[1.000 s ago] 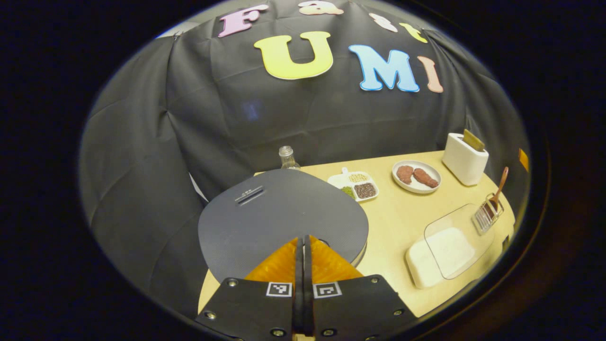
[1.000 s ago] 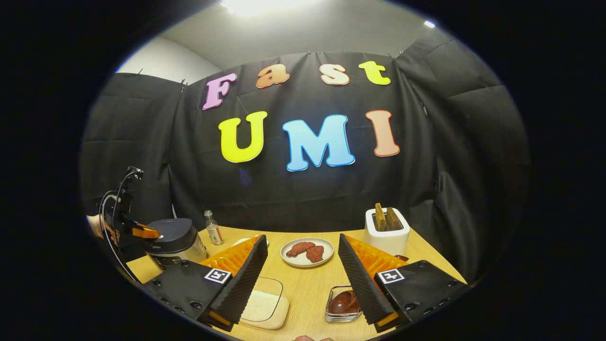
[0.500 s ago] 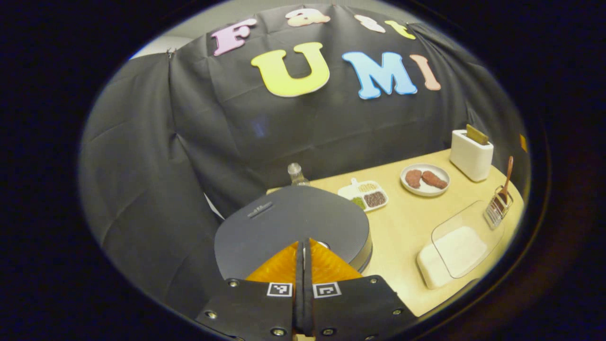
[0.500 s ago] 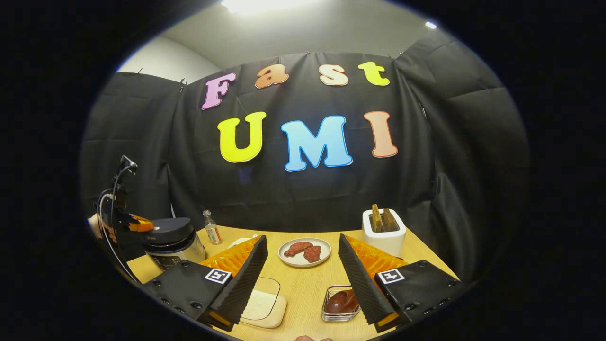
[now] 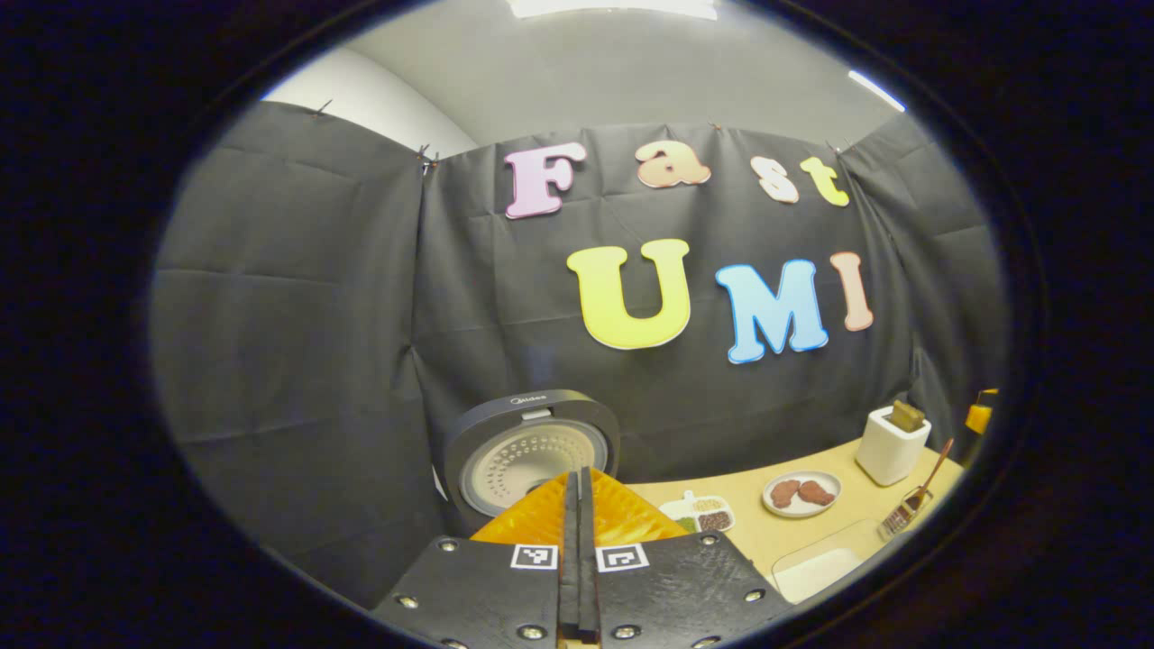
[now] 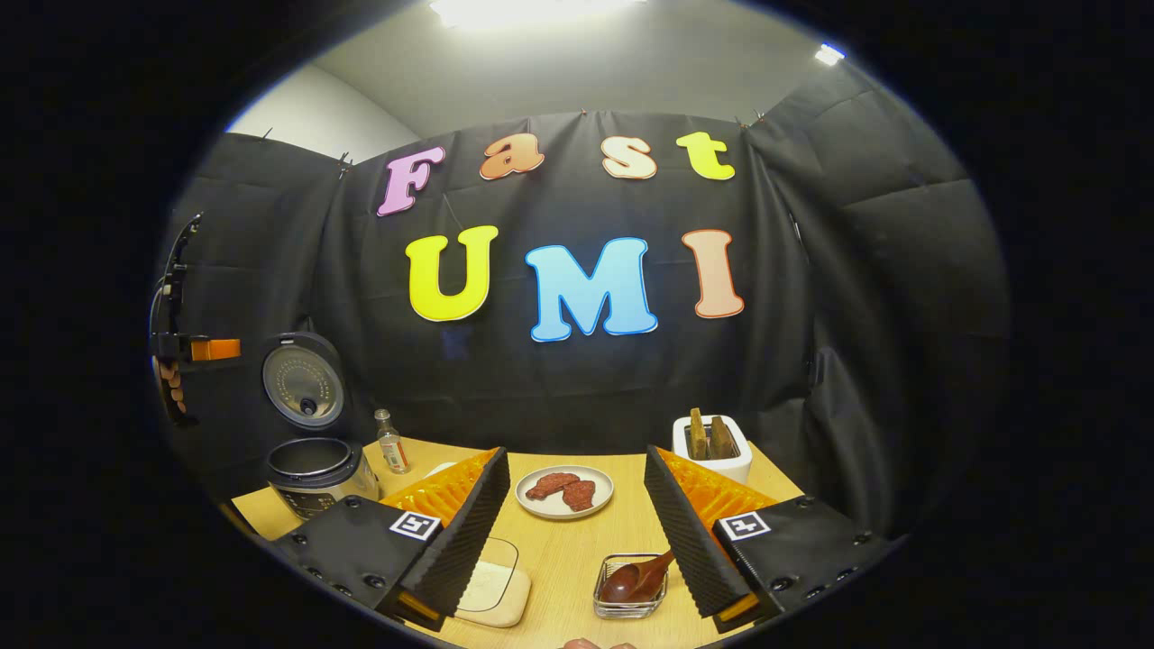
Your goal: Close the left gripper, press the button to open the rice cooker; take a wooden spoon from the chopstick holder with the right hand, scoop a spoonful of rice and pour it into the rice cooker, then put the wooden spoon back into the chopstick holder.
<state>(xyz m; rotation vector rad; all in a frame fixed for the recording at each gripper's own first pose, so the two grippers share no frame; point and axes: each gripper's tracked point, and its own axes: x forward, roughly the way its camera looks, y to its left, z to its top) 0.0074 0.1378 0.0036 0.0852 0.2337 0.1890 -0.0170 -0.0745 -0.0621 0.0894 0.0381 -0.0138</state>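
The dark rice cooker stands at the table's left with its lid swung upright, its inner side showing. The left gripper view faces that raised lid from close by. My left gripper is shut with nothing in it, and from the right gripper view I see it lifted high above the cooker. My right gripper stands open over the table. A wooden spoon rests in the wire chopstick holder just below its right finger. A lidded box of rice lies under its left finger.
A white toaster with bread stands at the back right. A plate of meat sits mid-table, a small bottle beside the cooker, and a divided dish of grains near the plate. The wooden table ends near my right gripper.
The cooker's lid has sprung from flat to upright. My left gripper has risen well above the cooker, still shut. The right gripper has barely moved.
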